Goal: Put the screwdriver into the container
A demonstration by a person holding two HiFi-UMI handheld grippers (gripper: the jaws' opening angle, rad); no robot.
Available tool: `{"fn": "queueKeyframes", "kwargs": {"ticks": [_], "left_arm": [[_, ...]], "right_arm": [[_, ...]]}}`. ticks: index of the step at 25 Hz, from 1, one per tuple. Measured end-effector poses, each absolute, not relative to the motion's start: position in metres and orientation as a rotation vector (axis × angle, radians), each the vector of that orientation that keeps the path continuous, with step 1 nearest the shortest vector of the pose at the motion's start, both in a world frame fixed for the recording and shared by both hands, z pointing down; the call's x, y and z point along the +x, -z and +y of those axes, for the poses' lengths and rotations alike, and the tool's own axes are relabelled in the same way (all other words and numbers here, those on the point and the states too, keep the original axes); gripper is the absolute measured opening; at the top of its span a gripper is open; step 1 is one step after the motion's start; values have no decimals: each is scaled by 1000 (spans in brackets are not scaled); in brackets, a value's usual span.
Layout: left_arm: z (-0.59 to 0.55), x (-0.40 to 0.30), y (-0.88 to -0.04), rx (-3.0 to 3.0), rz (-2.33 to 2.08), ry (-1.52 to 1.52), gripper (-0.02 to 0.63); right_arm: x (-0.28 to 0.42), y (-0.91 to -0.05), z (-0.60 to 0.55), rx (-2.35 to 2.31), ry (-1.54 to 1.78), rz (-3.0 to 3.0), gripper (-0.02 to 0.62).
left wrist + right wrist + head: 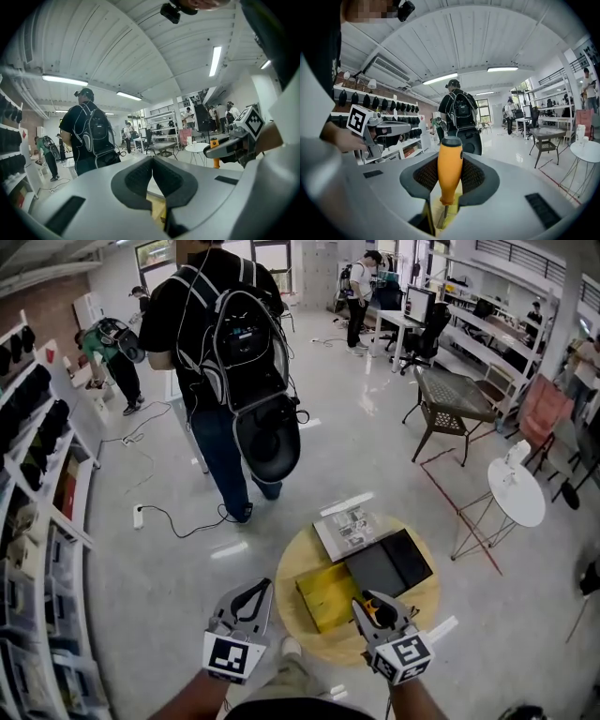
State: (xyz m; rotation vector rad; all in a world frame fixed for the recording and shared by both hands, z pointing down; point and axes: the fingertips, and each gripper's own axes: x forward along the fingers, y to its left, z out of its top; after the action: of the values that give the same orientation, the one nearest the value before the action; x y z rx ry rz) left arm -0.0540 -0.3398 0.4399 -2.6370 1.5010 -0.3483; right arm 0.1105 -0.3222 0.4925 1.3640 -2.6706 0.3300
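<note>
My right gripper (375,610) is shut on a screwdriver (368,597) with an orange handle, over the near edge of a round wooden table (422,601). In the right gripper view the screwdriver (449,164) stands upright between the pads, handle up and shaft down, above the yellow container (452,206). That open yellow container (326,596) lies on the table just left of the right gripper. My left gripper (262,589) hovers beside the table's left edge. Its pads (140,176) meet with nothing between them.
A black case (389,563) and a printed booklet (345,528) lie on the table behind the container. A person with a backpack (225,352) stands just beyond. Shelves (37,474) line the left. A white side table (516,491) stands at right, and a cable with a power strip (139,515) lies on the floor.
</note>
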Motion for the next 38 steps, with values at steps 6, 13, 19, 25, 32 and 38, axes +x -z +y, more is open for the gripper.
{"fn": "queueKeyframes", "kwargs": {"ticks": [6, 13, 19, 25, 32, 38], "left_arm": [[-362, -66, -447, -2640, 1505, 346, 17], [-381, -80, -457, -2645, 1500, 343, 17], [-390, -75, -462, -2668, 1448, 346, 17], [-394, -66, -463, -2689, 1394, 351, 17], [-395, -68, -472, -2712, 1385, 364, 17], [-392, -71, -476, -2725, 1384, 374, 17]], "right_arm": [[104, -530, -347, 1354, -405, -2577, 112], [92, -589, -374, 1317, -514, -2493, 112], [87, -618, -390, 1308, -548, -2440, 112], [92, -659, -393, 1306, -706, -2410, 112], [98, -703, -397, 1305, -831, -2341, 112], [101, -733, -396, 1320, -936, -2291, 112]]}}
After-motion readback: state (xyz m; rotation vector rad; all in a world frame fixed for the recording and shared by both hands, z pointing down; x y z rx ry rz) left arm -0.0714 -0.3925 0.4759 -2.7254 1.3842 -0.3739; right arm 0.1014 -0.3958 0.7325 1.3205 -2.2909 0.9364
